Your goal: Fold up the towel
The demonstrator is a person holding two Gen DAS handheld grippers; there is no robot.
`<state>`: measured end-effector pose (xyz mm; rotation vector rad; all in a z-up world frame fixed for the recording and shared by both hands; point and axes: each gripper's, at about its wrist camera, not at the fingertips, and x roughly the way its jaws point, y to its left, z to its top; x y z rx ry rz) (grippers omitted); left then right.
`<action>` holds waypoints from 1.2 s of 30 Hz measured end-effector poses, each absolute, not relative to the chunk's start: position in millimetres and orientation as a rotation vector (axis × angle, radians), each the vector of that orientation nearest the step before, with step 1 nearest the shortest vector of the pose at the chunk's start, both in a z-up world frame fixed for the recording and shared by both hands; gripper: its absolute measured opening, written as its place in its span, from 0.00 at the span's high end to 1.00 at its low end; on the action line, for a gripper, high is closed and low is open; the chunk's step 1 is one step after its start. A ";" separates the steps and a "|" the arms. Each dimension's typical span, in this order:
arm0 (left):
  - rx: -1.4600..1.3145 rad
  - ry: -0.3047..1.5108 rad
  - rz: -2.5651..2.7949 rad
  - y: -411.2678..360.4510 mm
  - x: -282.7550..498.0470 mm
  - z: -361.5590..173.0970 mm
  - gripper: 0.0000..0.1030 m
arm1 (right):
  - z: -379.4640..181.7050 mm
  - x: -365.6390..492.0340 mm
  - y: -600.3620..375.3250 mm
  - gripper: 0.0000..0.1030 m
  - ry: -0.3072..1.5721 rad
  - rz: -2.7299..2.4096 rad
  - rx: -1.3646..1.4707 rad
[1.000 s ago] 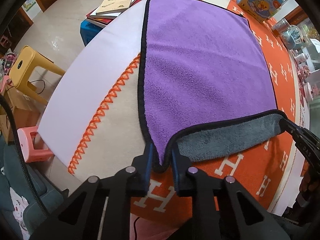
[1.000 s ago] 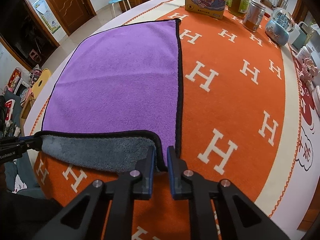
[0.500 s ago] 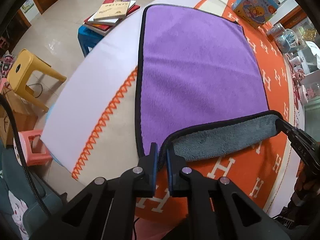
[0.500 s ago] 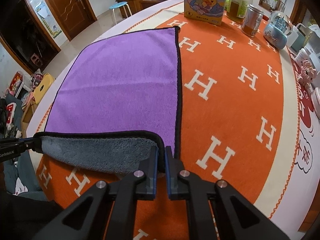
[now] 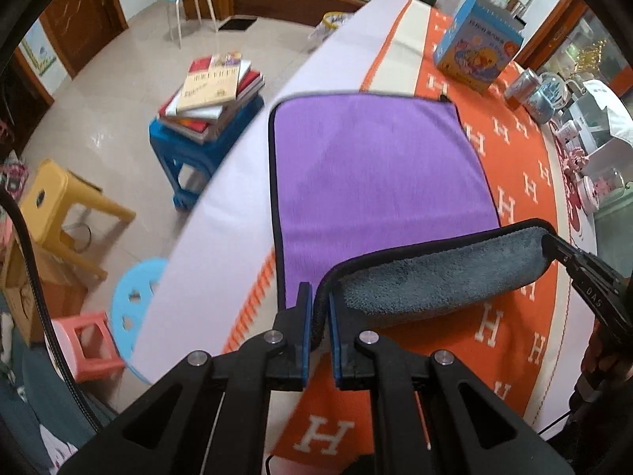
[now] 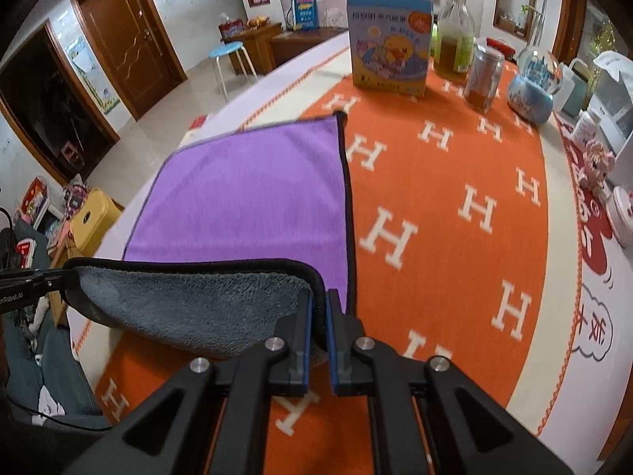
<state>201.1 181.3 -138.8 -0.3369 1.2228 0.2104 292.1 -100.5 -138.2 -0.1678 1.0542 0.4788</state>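
Note:
A purple towel (image 5: 376, 182) with a black hem and a grey underside lies on the orange tablecloth; it also shows in the right wrist view (image 6: 249, 194). My left gripper (image 5: 318, 304) is shut on its near left corner. My right gripper (image 6: 319, 310) is shut on its near right corner. The near edge is lifted off the table and curls over, showing the grey side (image 5: 443, 281) stretched between the two grippers. The far part lies flat.
At the table's far end stand a picture-book box (image 6: 389, 39), a bottle (image 6: 453, 45), a jar (image 6: 484, 77) and a snow globe (image 6: 532, 87). White containers (image 6: 617, 99) sit at the right. Stools and stacked books (image 5: 213, 91) stand beside the table's left edge.
Both grippers have risen and moved forward with the towel's near edge, lifting it higher off the table. More of the grey underside shows and the flat purple part looks shorter.

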 end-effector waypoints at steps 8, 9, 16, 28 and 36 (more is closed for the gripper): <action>-0.273 1.134 0.218 201.6 234.1 -109.2 0.94 | -108.9 325.4 -82.3 0.94 0.941 0.483 -0.160; -0.270 1.122 0.222 204.5 238.7 -106.1 0.94 | -105.9 329.6 -80.0 0.94 0.929 0.483 -0.157; -0.251 1.036 0.246 224.5 272.5 -93.9 0.94 | -90.8 362.8 -59.7 0.94 0.829 0.474 -0.160; -0.358 0.947 0.302 255.1 319.0 -143.1 0.94 | -127.8 399.1 -29.7 0.94 0.702 0.425 -0.225; -0.381 0.940 0.343 257.4 335.0 -177.8 0.94 | -158.8 407.6 -16.3 0.94 0.656 0.402 -0.307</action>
